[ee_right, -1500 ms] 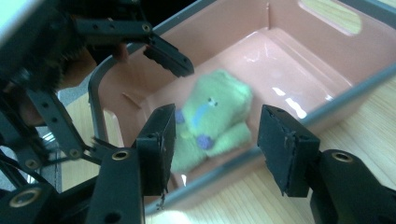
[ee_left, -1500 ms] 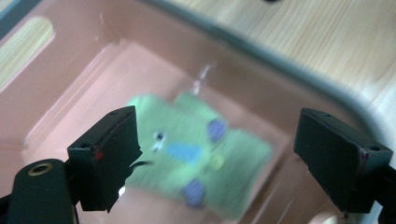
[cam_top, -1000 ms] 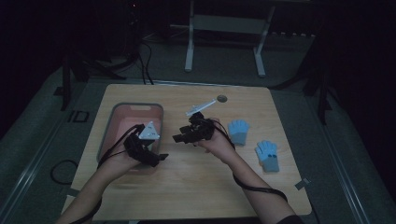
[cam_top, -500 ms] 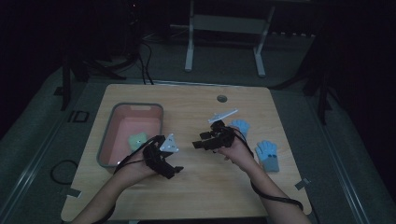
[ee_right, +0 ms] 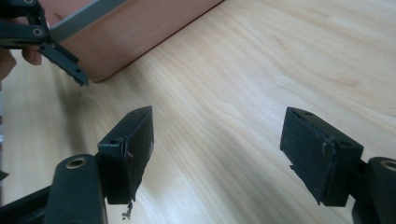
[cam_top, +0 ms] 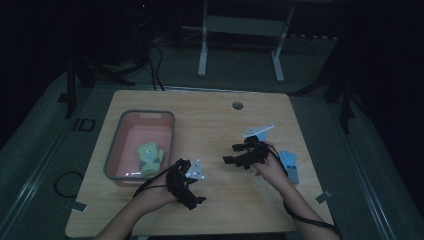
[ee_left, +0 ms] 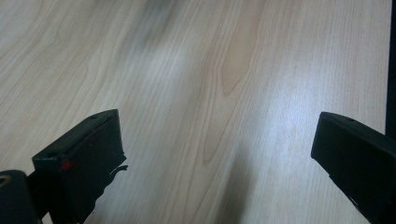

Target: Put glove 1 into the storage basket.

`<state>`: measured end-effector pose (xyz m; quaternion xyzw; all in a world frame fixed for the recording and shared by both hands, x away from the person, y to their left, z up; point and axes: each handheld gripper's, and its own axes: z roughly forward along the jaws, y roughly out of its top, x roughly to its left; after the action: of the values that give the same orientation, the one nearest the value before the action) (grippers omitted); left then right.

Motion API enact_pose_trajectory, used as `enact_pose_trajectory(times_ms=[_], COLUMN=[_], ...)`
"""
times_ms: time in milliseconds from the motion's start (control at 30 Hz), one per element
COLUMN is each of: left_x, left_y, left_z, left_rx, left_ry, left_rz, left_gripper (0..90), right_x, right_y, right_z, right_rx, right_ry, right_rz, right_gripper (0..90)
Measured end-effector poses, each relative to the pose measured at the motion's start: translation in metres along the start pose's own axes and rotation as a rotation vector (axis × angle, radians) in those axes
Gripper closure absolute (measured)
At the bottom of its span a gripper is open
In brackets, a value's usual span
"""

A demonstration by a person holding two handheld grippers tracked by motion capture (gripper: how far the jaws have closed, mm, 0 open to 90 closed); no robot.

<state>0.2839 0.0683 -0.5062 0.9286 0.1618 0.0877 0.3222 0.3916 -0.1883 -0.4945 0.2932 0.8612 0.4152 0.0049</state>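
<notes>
You are holding your left gripper [cam_top: 192, 192] just beside the pink bin's [cam_top: 114, 162] near corner, jaws wide and just opening, nothing between them. Your right gripper [cam_top: 235, 154] is hanging farther from the bin, also opening wide and empty, right beside the blue glove [cam_top: 290, 164]. A green glove [cam_top: 150, 157] is lying inside the bin.

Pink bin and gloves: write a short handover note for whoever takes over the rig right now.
Left gripper: open, nothing between its jaws, over bare table near the front edge.
Right gripper: jaws have just been opening, nothing between them, over mid-table.
Done: one light green glove lies in the pink bin.
Left: a blue glove lies on the table beside the right hand. Probably next to go in the bin.
</notes>
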Motion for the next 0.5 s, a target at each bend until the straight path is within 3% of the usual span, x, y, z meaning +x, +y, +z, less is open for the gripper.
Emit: enact_pose_trajectory(times_ms=[233,333,500], left_x=[-0.008,-0.011,-0.014], left_y=[-0.002,-0.006,-0.014], left_z=[0.018,0.026,0.032], left_rx=[0.030,0.052,0.060], left_ry=[-0.022,-0.005,0.010], left_rz=[0.043,0.057,0.068], left_gripper=[2.6,2.6,2.6], right_x=[-0.003,-0.004,-0.010], right_y=[-0.018,-0.024,-0.034], right_z=[-0.013,-0.018,-0.031], right_rx=[0.005,0.005,0.003], right_ry=[-0.116,-0.124,-0.100], right_rz=[-0.083,-0.087,-0.041], right_gripper=[20.1,17.5,12.5])
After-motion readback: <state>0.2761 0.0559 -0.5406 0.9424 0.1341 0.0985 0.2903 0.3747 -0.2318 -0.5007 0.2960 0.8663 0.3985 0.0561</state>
